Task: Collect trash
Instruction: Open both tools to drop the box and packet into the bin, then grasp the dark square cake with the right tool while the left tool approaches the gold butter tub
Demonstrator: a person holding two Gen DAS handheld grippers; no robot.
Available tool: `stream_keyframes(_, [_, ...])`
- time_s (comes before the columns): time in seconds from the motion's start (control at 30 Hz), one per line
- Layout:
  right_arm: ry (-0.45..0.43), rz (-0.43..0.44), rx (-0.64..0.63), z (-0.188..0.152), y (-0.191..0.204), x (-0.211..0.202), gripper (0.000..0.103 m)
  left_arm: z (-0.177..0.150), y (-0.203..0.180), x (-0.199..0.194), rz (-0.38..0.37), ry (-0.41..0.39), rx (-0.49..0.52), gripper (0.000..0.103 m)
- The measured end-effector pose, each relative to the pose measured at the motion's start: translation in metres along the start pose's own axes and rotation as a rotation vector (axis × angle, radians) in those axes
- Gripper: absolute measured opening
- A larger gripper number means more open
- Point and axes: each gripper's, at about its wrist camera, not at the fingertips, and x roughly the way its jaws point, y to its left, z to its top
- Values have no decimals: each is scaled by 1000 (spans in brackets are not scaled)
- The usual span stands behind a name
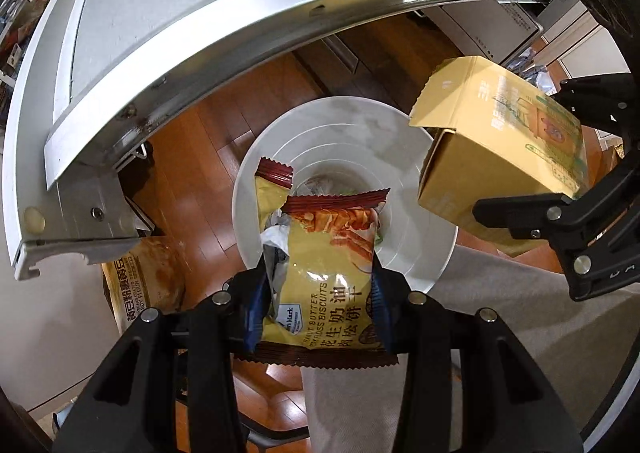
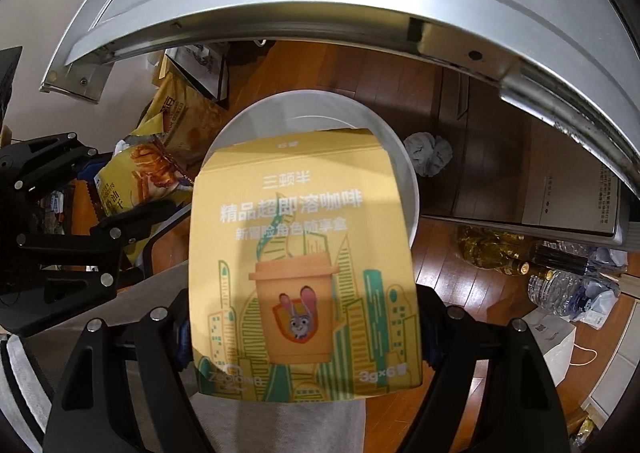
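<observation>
left wrist: our left hand-held gripper (image 1: 320, 317) clamps the biscuit wrapper (image 1: 324, 265) above the white bin (image 1: 420, 253); it may snag on the rim | right wrist: our right hand-held gripper (image 2: 304, 337) pinches the coffee box (image 2: 300, 261) over the bin; the open flap could catch and spill onto the floor (image 2: 460, 253)

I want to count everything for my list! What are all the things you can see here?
biscuit wrapper: 1, yellow with brown ends, held over the bin.
coffee box: 1, yellow, flap open, held over the bin.
bin: 1, white, round, on the wooden floor.
crumpled paper: 1, grey, on the floor beside the bin.
soy flour bag: 1, tan, on the floor.
bottles: several, clear and dark, on the floor.
table: 1, grey, above.
left tool: black, shut on the wrapper.
right tool: black, shut on the box.
</observation>
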Motion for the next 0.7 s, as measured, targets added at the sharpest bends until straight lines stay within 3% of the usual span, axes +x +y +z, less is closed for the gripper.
stream_keyframes(0.17, [-9, -6, 15, -1, -4, -3, 79, 1, 1, -3, -13, -1, 3, 46])
stream_keyframes(0.23, [-10, -12, 17, -2, -5, -5, 79, 1, 4, -4, -24, -2, 2, 64])
stream_keyframes(0.3, [-13, -16, 19, -3, -6, -7, 79, -1, 5, -7, -25, -12, 1, 78])
stream_keyframes(0.33, [-14, -20, 18, -3, -7, -9, 79, 0, 7, -9, -27, -14, 0, 80])
stream_keyframes(0.4, [-16, -24, 19, -4, -9, -12, 80, 0, 8, -10, -23, -11, -4, 83])
stream_keyframes(0.47, [-21, -25, 23, -6, -10, -16, 90, -1, 9, -12, -27, -13, -10, 84])
stream_keyframes(0.7, [-37, -13, 34, -7, -16, -28, 91, -2, 12, -19, -30, -14, -22, 84])
